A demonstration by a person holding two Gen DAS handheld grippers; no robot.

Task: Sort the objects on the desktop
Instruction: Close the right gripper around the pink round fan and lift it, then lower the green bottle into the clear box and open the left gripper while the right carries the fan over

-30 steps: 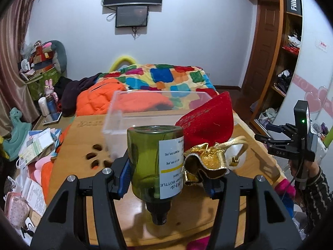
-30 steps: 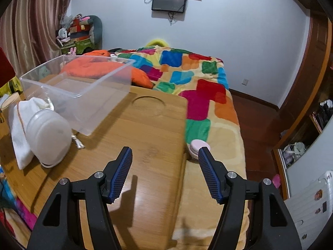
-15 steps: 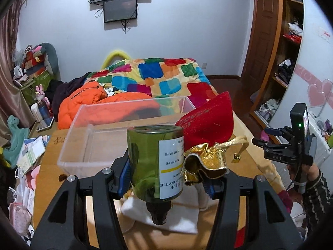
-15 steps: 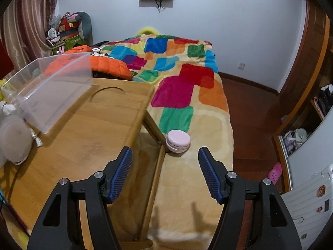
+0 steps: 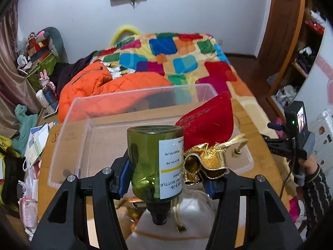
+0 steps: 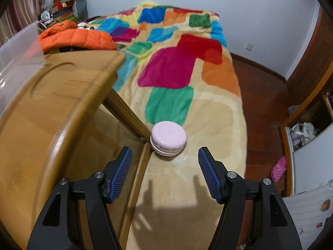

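Left gripper (image 5: 166,179) — clamps green bottle (image 5: 155,162) and red pouch (image 5: 208,125); bottle stiff, slippery; pouch soft. Right gripper (image 6: 164,173) — wide, empty, near pink disc (image 6: 168,138).

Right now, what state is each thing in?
Left tongs: shut on green bottle and red pouch.
Green bottle: held cap toward camera.
Red pouch: pinched at gold neck.
Clear bin: open, empty.
Right tongs: open, empty.
Pink round case: closed, on blanket against table leg.
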